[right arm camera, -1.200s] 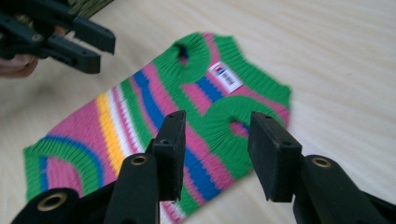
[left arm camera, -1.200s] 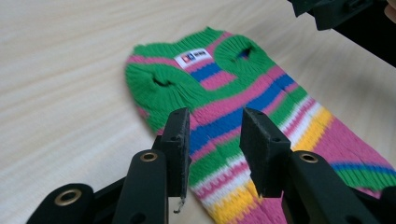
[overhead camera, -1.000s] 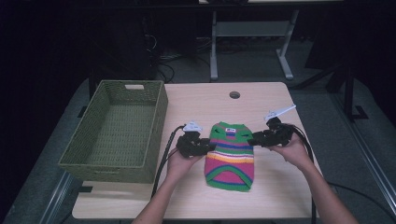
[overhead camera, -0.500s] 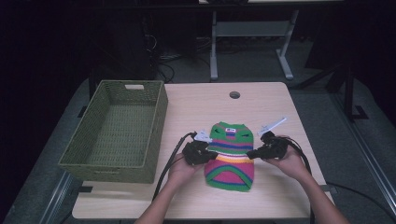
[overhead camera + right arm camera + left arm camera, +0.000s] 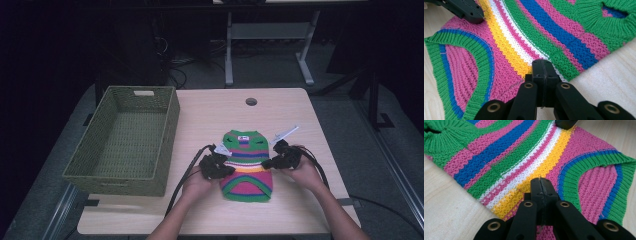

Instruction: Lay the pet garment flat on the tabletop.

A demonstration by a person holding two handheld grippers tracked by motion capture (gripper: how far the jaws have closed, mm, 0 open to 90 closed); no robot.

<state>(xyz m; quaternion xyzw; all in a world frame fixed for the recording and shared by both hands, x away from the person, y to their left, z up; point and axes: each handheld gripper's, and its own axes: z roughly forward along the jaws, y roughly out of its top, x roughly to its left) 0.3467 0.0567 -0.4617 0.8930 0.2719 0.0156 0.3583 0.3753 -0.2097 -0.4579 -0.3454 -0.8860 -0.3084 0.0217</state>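
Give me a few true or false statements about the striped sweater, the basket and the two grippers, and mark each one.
1. The striped sweater lies flat on the table. True.
2. The sweater is inside the green basket. False: it lies on the table, to the right of the basket.
3. The left gripper has its jaws closed at the sweater's edge. True.
4. The right gripper is wide open above the basket. False: it is closed at the sweater's opposite edge.
5. The basket holds folded clothes. False: nothing lies in it.

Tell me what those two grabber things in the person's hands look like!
Both are black. The left gripper and the right gripper each end in two chunky black jaws with round brass-coloured rivets. A pale grey three-cornered plate sits on top of each, and a black cable trails back from each. The forearms are bare, no sleeves showing.
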